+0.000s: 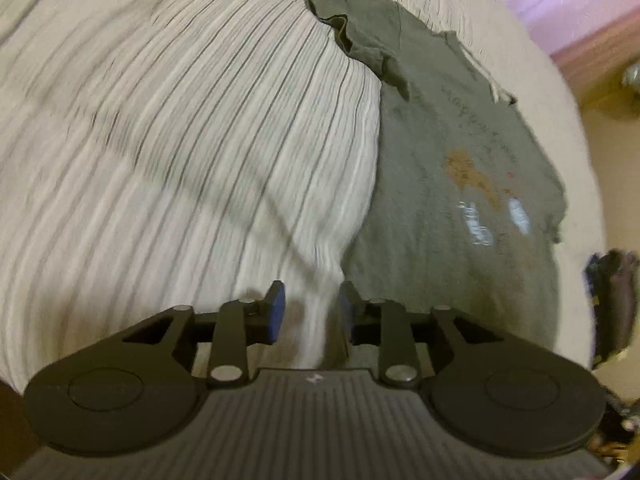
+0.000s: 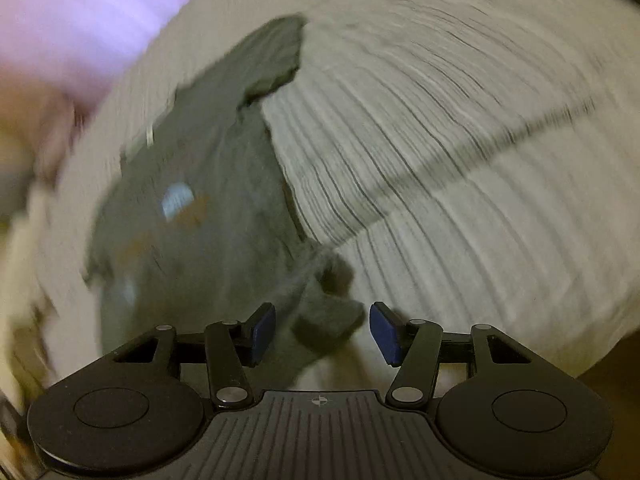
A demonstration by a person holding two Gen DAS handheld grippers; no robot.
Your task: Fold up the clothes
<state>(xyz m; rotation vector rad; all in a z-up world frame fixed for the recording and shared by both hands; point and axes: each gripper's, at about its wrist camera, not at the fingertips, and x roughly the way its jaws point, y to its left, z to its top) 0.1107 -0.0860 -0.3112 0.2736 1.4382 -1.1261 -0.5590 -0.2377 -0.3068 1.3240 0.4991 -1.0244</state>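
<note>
An olive-green T-shirt (image 1: 452, 184) with a printed front lies spread on a striped white bedsheet (image 1: 180, 140), one sleeve folded over at the far end. My left gripper (image 1: 312, 308) is open just above the shirt's near left hem, nothing between its blue pads. In the right wrist view, blurred by motion, the same shirt (image 2: 192, 208) lies left of centre. My right gripper (image 2: 322, 332) is open, and a bunched corner of the shirt (image 2: 326, 320) lies between the spread fingers, not clamped.
The bedsheet (image 2: 460, 180) covers the bed around the shirt. A dark heap of clothes (image 1: 612, 304) sits at the bed's right edge. A pink wall (image 1: 580, 4) stands beyond the bed.
</note>
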